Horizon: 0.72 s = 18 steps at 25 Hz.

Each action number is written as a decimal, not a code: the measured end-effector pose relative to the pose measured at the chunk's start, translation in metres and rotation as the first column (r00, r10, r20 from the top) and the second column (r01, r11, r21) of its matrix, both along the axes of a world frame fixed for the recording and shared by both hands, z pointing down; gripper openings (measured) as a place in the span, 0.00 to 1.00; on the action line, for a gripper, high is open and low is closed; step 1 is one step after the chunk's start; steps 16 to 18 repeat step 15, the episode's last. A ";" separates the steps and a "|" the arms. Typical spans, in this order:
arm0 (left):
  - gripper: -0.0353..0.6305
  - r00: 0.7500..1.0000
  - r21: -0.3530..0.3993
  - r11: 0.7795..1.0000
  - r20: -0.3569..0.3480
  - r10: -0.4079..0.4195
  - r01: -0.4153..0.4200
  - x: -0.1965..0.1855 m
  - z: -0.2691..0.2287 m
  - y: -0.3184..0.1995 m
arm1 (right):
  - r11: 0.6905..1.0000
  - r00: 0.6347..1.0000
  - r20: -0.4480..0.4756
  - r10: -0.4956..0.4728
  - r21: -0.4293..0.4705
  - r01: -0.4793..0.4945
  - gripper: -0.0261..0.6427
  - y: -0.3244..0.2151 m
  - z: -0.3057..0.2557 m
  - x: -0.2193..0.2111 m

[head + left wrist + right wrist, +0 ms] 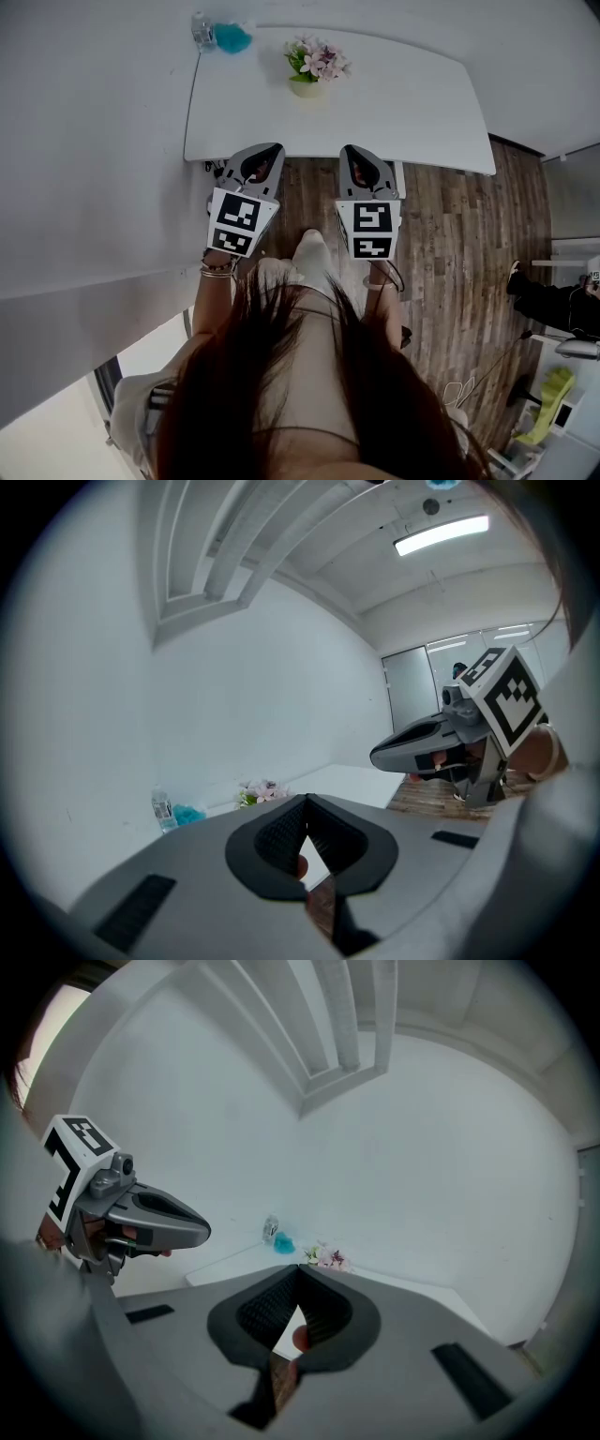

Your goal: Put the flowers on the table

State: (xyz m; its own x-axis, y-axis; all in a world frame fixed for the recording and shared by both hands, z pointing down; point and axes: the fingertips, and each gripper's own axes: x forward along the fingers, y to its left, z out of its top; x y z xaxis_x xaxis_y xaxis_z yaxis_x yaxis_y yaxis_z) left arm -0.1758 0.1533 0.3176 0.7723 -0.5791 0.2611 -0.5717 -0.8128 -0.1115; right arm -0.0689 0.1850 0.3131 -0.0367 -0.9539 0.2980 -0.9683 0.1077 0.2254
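A pot [307, 88] of pink and white flowers [317, 61] stands on the white worktop [412, 103], toward its far edge and left of centre, apart from a bottle [202, 30] and a teal object [232, 38] at the far-left corner by the wall.

The person faces the worktop's near edge with both tools raised side by side over the wooden floor [469, 253]. The left claw [265, 152] is clenched on nothing, its pads meeting at the tips in its own view [305, 801]. The right claw [354, 152] is likewise clenched and empty [298, 1271]. Neither touches the flowers, which sit well beyond both tips.

Judged from this layout, the job looks finished: the flowers are on the worktop, free of any grip, and nothing more seems left to carry. Whether a further adjustment is planned cannot be told.

The arrangement appears upright, its long axis running vertically from pot to blooms, with the blossoms facing up and spreading slightly to the right in the head view. In both claw views it is too small to read any tilt.
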 end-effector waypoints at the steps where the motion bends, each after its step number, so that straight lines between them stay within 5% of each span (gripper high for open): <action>1: 0.06 1.000 0.001 1.000 -0.001 0.001 -0.001 0.001 -0.001 0.000 | 1.000 1.000 -0.002 -0.001 0.002 0.001 0.07 0.000 -0.001 0.000; 18: 0.06 1.000 -0.050 0.999 -0.030 -0.002 0.000 0.011 -0.001 -0.005 | 1.000 1.000 0.028 -0.014 0.002 0.014 0.07 -0.003 0.001 0.011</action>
